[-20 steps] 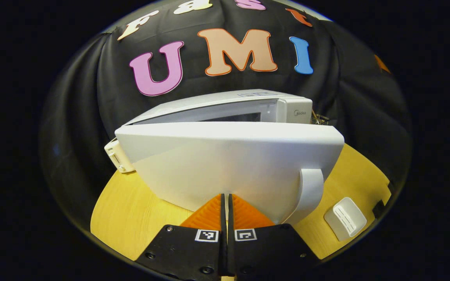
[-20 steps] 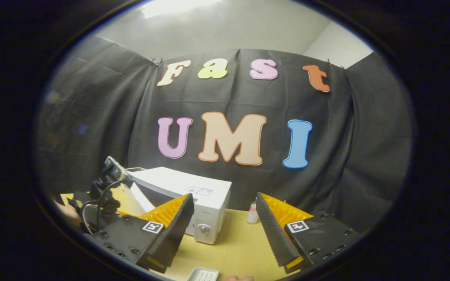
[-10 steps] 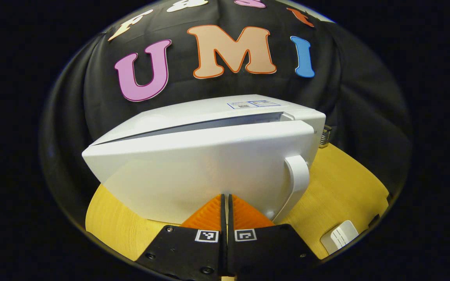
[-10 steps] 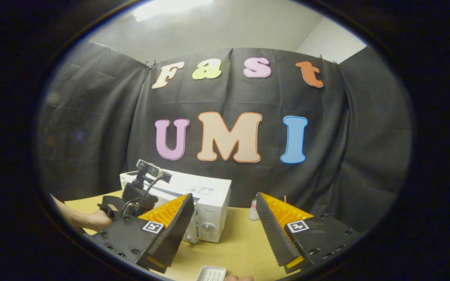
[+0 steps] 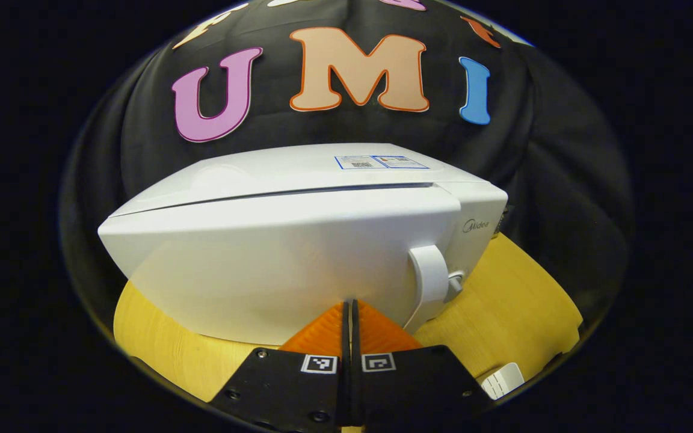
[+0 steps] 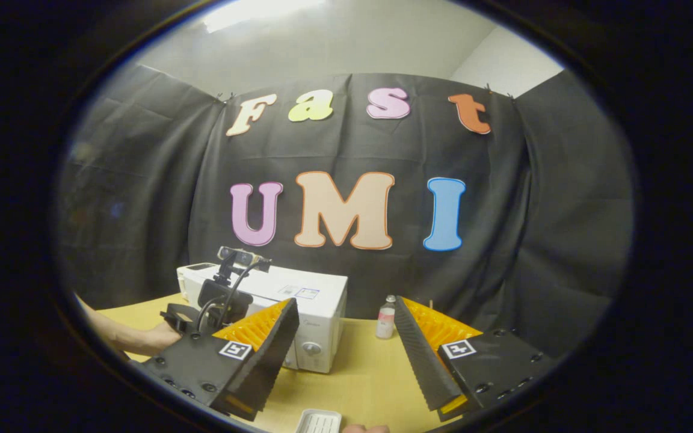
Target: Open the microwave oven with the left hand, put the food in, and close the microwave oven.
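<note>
Since the earlier frames the microwave door (image 5: 286, 264) has swung from well ajar to nearly flush with the microwave (image 5: 322, 168); just a thin dark seam runs along its top edge. My left tongs (image 5: 350, 319) have followed it in, pushing.

Step in hand, as I judge it: closing the door, the last part of the task. I cannot see the food; I take it to be inside, behind the door, but the frames do not confirm this. A small white tray (image 5: 503, 380) lies on the tabletop (image 5: 521, 300) near the front edge, to the right of the left tongs.

Left tongs: fingers pressed together, holding nothing, tips at or against the lower face of the door, left of the handle (image 5: 429, 279). Actual contact is hard to confirm from this angle.

Right tongs (image 6: 346, 337): spread wide, empty, held above the tabletop and well apart from the microwave. A small bottle (image 6: 385, 317) stands beyond them, near the cloth wall.

Next move, my estimate: a short firm push straight forward until the seam vanishes and the latch catches, then withdraw the left tongs. Risk: pushing low on the door may slide the microwave instead of latching it.
</note>
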`<state>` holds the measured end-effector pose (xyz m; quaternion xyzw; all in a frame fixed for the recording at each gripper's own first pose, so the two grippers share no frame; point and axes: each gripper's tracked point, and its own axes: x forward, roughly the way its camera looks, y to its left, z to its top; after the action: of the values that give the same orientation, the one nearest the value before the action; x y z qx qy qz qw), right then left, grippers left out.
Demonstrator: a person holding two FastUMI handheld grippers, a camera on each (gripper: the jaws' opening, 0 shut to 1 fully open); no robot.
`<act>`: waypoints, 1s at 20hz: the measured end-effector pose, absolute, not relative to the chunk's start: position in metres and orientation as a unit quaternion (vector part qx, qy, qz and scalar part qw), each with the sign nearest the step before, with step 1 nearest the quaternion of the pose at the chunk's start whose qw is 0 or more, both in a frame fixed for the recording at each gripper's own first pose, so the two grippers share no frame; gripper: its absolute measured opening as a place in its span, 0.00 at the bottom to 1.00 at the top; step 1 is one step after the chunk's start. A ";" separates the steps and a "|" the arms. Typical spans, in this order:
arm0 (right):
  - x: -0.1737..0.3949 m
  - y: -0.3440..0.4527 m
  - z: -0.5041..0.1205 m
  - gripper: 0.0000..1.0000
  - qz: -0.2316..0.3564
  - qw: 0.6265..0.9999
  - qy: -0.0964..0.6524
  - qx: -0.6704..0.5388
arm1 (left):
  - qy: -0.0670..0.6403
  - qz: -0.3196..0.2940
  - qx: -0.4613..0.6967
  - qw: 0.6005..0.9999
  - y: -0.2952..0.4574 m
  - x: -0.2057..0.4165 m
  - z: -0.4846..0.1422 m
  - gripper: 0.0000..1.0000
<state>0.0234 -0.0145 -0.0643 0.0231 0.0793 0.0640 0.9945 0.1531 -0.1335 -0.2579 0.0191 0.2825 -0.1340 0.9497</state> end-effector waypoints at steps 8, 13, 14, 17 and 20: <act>0.029 -0.017 -0.065 0.97 0.067 0.993 0.090 0.026 | 0.268 -0.107 -0.001 0.958 -0.123 0.151 -0.248 0.01; 0.033 -0.011 -0.072 0.97 0.069 0.992 0.099 0.022 | 0.227 -0.112 -0.009 0.967 -0.108 0.115 -0.208 0.02; 0.033 -0.009 -0.071 0.97 0.071 0.992 0.100 0.023 | 0.212 -0.111 -0.006 0.971 -0.104 0.110 -0.197 0.01; 0.037 -0.003 -0.071 0.97 0.075 0.991 0.103 0.031 | 0.163 -0.111 0.013 0.980 -0.096 0.092 -0.154 0.02; 0.039 0.003 -0.073 0.97 0.080 0.991 0.105 0.022 | 0.110 -0.113 0.032 0.987 -0.090 0.073 -0.105 0.02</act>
<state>0.0390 0.0032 -0.0726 0.0219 0.1045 0.0795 0.9911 0.0727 -0.0898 -0.1045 0.0319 0.1099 -0.1133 0.9870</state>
